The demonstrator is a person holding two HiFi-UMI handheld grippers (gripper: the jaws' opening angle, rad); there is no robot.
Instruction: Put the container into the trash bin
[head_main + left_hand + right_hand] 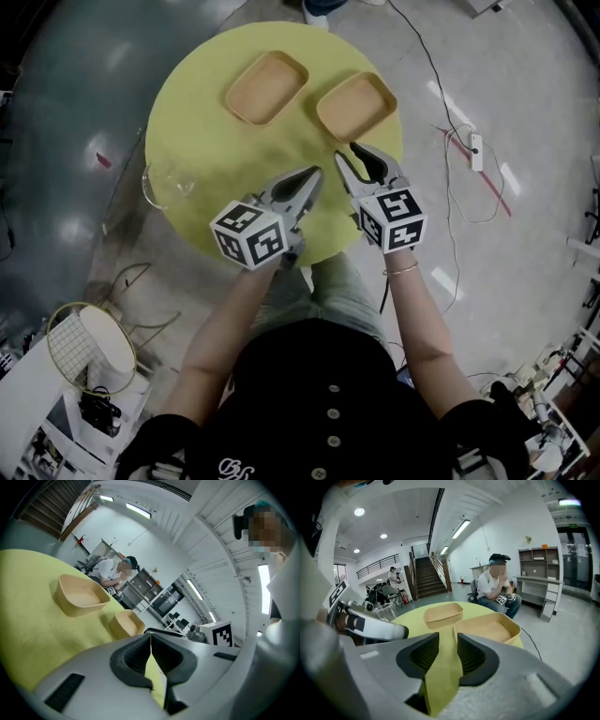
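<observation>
Two empty tan containers lie on the round yellow table (pixel 187 112), one on the left (pixel 267 87) and one on the right (pixel 356 105). My left gripper (pixel 314 175) hovers over the table's near part with its jaws shut on nothing, short of both containers. My right gripper (pixel 349 153) is just beside it, open and empty, its tips close to the right container's near edge. The right gripper view has that container (pixel 487 627) just beyond the gripper (pixel 447 646), with the other (pixel 443 613) farther back. From the left gripper (pixel 150 637), both containers (pixel 79 596) (pixel 126 623) lie ahead to the left.
A clear plastic cup (pixel 164 183) stands at the table's left edge. A round wire bin (pixel 91 347) sits on the floor at lower left, by some papers. Cables (pixel 459 141) run over the floor on the right. A seated person (pixel 497 588) is beyond the table.
</observation>
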